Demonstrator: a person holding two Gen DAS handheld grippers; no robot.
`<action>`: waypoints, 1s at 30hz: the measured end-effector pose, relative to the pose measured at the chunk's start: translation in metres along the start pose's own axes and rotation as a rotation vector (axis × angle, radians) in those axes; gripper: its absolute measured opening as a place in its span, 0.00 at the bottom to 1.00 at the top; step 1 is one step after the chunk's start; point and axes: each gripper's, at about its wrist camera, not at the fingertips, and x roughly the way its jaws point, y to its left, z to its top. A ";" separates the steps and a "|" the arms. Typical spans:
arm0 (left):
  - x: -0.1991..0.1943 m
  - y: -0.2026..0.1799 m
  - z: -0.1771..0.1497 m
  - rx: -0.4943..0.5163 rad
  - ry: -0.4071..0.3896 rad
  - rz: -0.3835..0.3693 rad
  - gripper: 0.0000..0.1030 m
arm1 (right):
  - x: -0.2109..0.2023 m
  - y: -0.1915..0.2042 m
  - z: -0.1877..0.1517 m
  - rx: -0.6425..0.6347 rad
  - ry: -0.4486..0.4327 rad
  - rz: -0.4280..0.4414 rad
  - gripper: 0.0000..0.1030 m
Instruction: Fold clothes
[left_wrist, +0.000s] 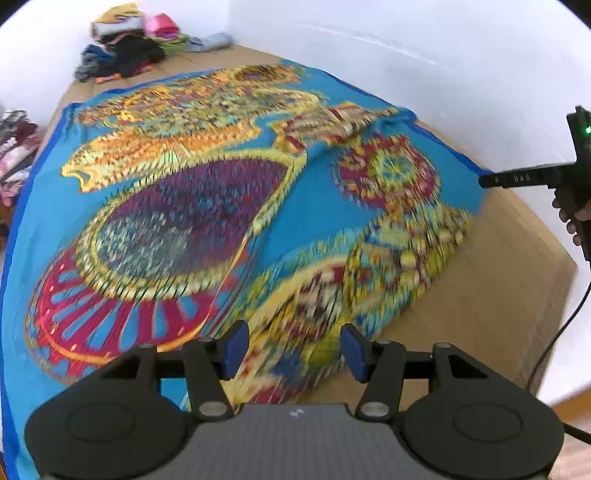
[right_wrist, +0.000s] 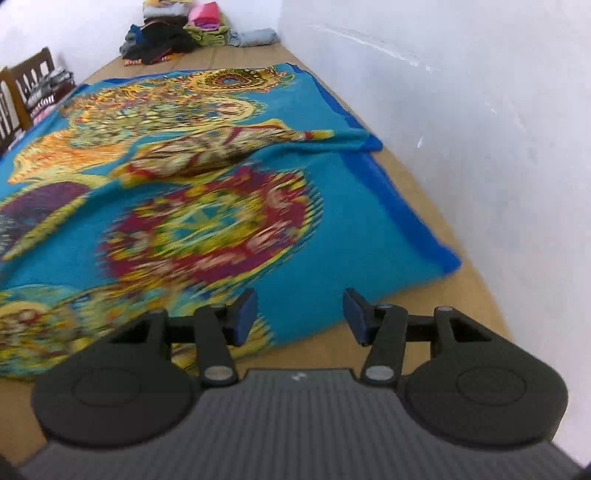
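Observation:
A large turquoise cloth (left_wrist: 303, 206) with yellow, red and purple patterns and a blue border lies spread on the brown table, with a raised fold across its far right part. It fills the right wrist view too (right_wrist: 295, 229). My left gripper (left_wrist: 293, 349) is open and empty, above the cloth's near edge. My right gripper (right_wrist: 300, 315) is open and empty, above the cloth's near right edge. The right gripper also shows at the right edge of the left wrist view (left_wrist: 484, 181), beside the cloth's right corner.
A pile of folded and loose clothes (left_wrist: 136, 48) sits at the table's far end, also in the right wrist view (right_wrist: 184, 33). A white wall (right_wrist: 461, 129) runs along the right side. A wooden chair (right_wrist: 22, 88) with clothes stands at the left. Bare table (left_wrist: 498, 295) shows on the right.

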 end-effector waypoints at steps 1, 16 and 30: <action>0.005 -0.009 0.006 -0.025 -0.002 0.020 0.56 | 0.013 -0.013 0.007 -0.013 -0.002 0.017 0.52; 0.070 -0.115 0.064 -0.247 0.089 0.204 0.55 | 0.174 -0.119 0.085 -0.112 0.024 0.230 0.52; 0.084 -0.117 0.071 -0.345 0.092 0.226 0.55 | 0.159 -0.112 0.097 -0.238 -0.018 0.328 0.05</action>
